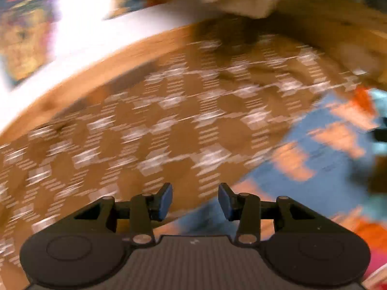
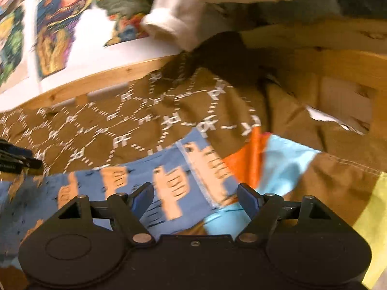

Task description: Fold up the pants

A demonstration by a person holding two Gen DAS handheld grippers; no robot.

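Lying spread over wooden frame point(image 2: 101, 79): brown patterned pants point(image 2: 145, 120), with blue thumbs-up cloth point(image 2: 169, 193) on top, nearer. Above the cloth, right gripper point(image 2: 195, 199), jaws spread, pinching nothing. Left gripper point(image 1: 195, 201) likewise spread; view blurred. White towel point(image 2: 193, 12) behind.

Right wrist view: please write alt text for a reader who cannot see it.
The open right gripper, holding nothing, hovers over a blue cloth printed with peach thumbs-up hands. Beyond it lies a brown garment with a white dashed lattice and letter pattern, which runs up to a light wooden rail. A white folded cloth sits behind that.
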